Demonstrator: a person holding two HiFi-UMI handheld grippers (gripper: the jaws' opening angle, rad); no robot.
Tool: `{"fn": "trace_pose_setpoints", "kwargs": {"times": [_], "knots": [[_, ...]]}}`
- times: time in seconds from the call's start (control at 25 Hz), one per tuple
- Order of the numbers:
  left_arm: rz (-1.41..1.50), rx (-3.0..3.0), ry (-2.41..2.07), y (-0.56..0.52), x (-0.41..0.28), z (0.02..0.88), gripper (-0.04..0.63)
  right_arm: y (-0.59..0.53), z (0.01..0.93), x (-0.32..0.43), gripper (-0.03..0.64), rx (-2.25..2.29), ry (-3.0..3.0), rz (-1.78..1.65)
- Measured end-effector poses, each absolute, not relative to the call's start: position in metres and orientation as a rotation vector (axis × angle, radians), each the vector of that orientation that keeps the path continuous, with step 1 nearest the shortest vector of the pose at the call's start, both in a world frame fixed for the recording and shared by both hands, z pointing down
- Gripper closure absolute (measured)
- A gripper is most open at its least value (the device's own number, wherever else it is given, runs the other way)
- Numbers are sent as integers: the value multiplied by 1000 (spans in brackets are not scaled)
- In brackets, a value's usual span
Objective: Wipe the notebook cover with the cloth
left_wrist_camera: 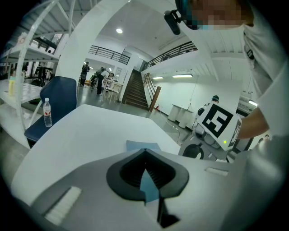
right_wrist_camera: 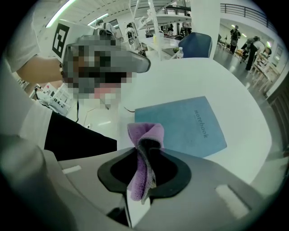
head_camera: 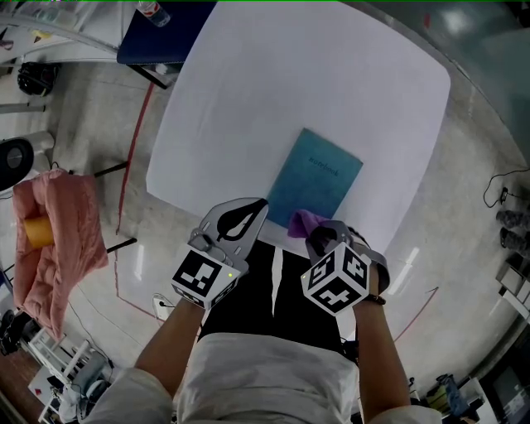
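A teal notebook point(head_camera: 315, 178) lies flat on the white table point(head_camera: 331, 74), near its front edge. My right gripper point(head_camera: 313, 233) hovers just in front of the notebook's near corner, shut on a folded purple cloth point(head_camera: 302, 221). In the right gripper view the cloth point(right_wrist_camera: 143, 135) stands pinched between the jaws, with the notebook point(right_wrist_camera: 185, 126) just beyond it. My left gripper point(head_camera: 263, 201) is beside the notebook's near left edge, shut with nothing in it. In the left gripper view a strip of the notebook point(left_wrist_camera: 143, 145) shows past the closed tips point(left_wrist_camera: 144, 152).
A blue chair point(head_camera: 161, 37) with a water bottle point(head_camera: 153, 12) stands at the table's far left corner. A pink cloth point(head_camera: 58, 240) hangs over a rack on the floor to the left. Cables lie on the floor to the right.
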State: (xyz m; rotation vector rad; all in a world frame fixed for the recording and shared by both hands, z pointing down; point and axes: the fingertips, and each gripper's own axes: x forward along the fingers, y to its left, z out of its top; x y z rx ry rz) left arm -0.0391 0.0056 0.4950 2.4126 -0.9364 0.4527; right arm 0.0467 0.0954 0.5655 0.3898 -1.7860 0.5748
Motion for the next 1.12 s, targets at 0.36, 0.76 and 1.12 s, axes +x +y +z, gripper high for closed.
{"fn": "trace_pose_setpoints", "kwargs": {"times": [0.36,0.76,1.12], "knots": [[417,2391,-953,-13,-46,491,595,48,557,64,517,474,-1776,513],[430,2380,-973,-37,-64,496,595,-10,555,77,517,562,-1759,474],[428,2375,-978,-57,-75,500,595,-51,557,68,517,583,-1761,430]]}}
